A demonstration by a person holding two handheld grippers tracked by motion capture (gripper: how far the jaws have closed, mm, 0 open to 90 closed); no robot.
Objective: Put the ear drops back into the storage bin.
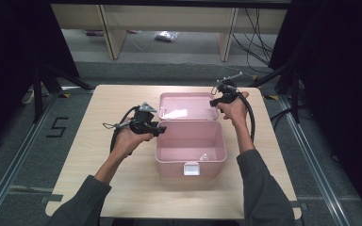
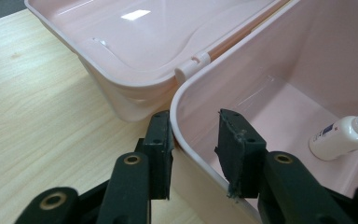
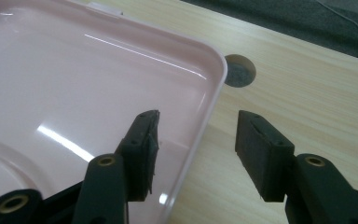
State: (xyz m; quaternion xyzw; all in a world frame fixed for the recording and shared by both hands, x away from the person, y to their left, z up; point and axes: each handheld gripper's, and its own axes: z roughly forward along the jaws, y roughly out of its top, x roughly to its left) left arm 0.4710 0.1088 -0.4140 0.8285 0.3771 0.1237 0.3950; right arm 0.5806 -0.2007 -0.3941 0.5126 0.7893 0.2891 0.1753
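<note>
At the table's middle sits the open pink box (image 1: 191,148). Your left gripper (image 2: 193,144) straddles its left wall to steady it; your right gripper (image 3: 198,149), jaws spread, brackets the lid's (image 3: 88,93) right rim, probably for closing.

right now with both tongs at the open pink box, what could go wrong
1. The left tongs straddle the box wall, still open. If they close and pull, the light box may slide or tip, rolling the small white bottle inside.
2. The right tongs straddle the rim of the lid, open. A shallow grip on that thin, glossy edge could slip, letting the lid drop.
</note>
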